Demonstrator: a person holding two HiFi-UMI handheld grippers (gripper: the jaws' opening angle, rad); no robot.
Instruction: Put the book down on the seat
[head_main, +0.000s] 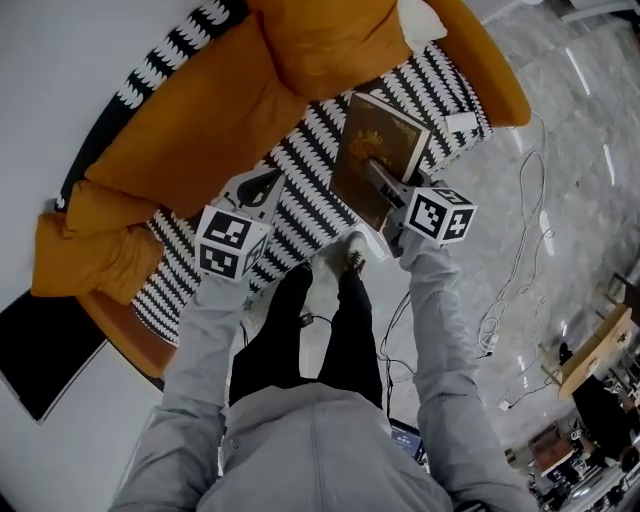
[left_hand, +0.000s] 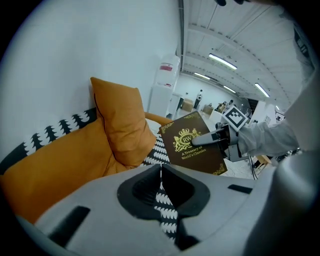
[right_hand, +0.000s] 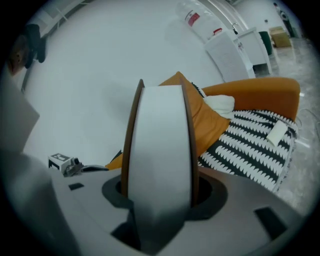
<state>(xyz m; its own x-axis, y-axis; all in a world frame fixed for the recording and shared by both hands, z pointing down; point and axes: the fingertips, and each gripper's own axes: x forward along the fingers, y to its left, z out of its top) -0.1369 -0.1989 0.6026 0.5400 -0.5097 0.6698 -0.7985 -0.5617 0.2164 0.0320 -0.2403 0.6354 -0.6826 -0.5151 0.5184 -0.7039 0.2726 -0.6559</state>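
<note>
A dark brown book (head_main: 388, 135) with gold print hangs upright above the sofa seat (head_main: 300, 190), which has a black-and-white patterned cover. My right gripper (head_main: 378, 165) is shut on the book, one finger across its front cover. In the right gripper view the book's white page edge (right_hand: 160, 160) stands between the jaws of the right gripper (right_hand: 160, 200). In the left gripper view the book (left_hand: 197, 152) shows with its cover towards me and the right gripper (left_hand: 206, 140) on it. My left gripper (head_main: 265, 183) hovers over the seat's front left, shut and empty; the left gripper (left_hand: 161, 167) points at the seat.
Orange cushions (head_main: 330, 45) and an orange backrest (head_main: 190, 125) line the sofa's far side. A small white tag (head_main: 462, 122) lies on the seat's right end. The person's legs (head_main: 320, 320) stand before the sofa. Cables (head_main: 520, 250) trail over the marble floor at right.
</note>
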